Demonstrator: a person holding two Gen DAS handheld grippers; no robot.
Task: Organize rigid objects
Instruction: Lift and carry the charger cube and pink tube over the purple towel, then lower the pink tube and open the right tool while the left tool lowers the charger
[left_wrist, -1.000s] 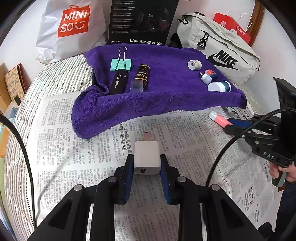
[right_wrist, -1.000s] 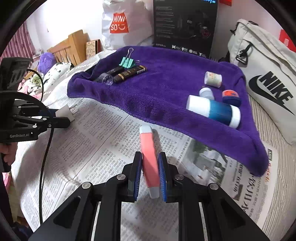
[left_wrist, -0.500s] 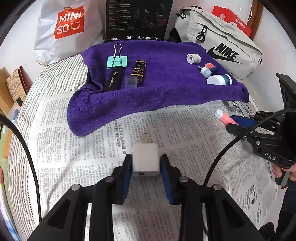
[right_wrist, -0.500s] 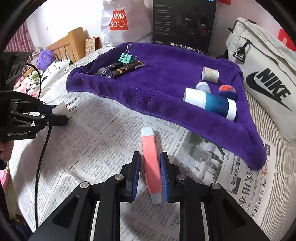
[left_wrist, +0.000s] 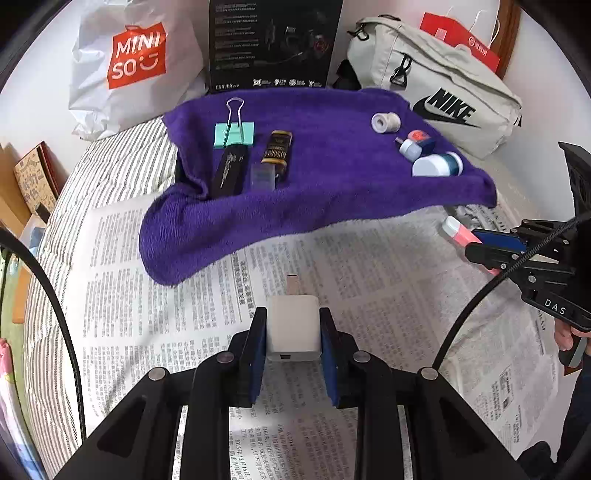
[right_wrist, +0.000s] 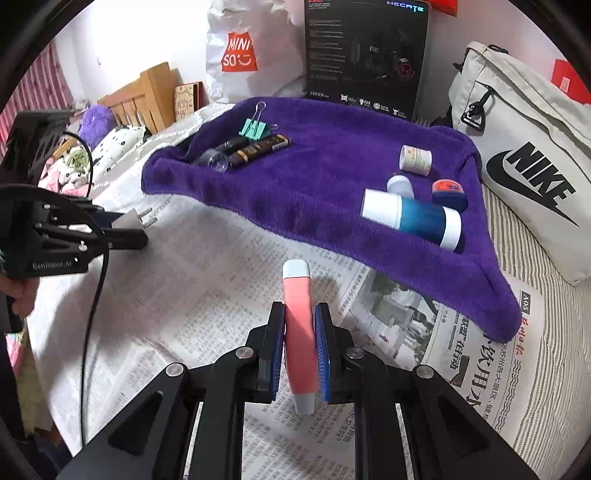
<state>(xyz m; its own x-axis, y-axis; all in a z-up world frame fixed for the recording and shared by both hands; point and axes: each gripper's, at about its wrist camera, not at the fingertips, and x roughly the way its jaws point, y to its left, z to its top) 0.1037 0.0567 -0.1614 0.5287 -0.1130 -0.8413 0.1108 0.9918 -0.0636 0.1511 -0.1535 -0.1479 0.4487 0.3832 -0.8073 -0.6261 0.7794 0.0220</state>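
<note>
Newspaper (left_wrist: 369, 280): spread over the striped bedding, probably as a staging surface; both held items hang above it.
Purple towel (right_wrist: 325, 177): laid over the far part of the paper, apparently the sorting ground, with two clusters well apart.
Left cluster: teal binder clip (left_wrist: 234, 134), black pen case (left_wrist: 229, 173) and dark tube (left_wrist: 276, 152), long things side by side.
Right cluster: blue-and-white bottle (right_wrist: 412, 218) among small jars, round containers grouped.
Left gripper (left_wrist: 293, 334): jaws have just been closing and now clamp the white charger plug (left_wrist: 293, 328) by its flat sides, prongs pointing forward toward the towel.
Right gripper (right_wrist: 300, 349): narrow, clamped on the pink tube (right_wrist: 300, 325) mid-body, cap forward, probably bound for one of the clusters.
</note>
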